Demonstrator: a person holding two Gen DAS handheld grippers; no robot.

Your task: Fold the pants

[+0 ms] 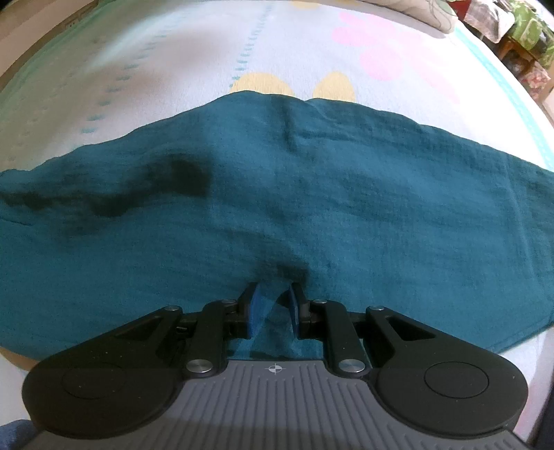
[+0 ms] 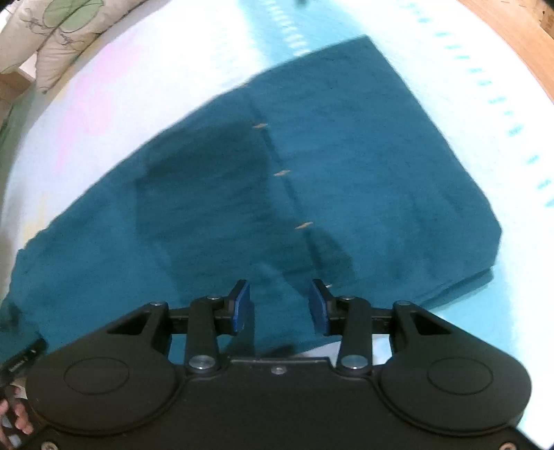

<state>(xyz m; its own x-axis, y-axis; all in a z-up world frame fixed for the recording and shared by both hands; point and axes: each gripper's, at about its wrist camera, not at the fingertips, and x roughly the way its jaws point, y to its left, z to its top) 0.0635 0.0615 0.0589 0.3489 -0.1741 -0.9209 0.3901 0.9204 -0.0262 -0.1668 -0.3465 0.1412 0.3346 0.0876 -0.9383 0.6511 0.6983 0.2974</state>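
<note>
Teal pants [image 1: 311, 194] lie spread across a white bed sheet [image 1: 173, 62]. My left gripper [image 1: 273, 294] sits at the near edge of the pants, its blue pads [image 1: 255, 304] partly closed with a fold of the teal cloth between them. In the right wrist view the pants [image 2: 346, 155] lie flat with a seam and small tan stitches down the middle. My right gripper [image 2: 280, 294] hovers over the near part of the pants, blue pads [image 2: 242, 304] apart and nothing between them.
The sheet has pink and yellow flower prints [image 1: 387, 52] and dotted teal lines. A pillow [image 2: 59, 38] lies at the far left. Cluttered furniture [image 1: 519, 34] stands beyond the bed. A wooden bed edge [image 2: 512, 31] shows at far right.
</note>
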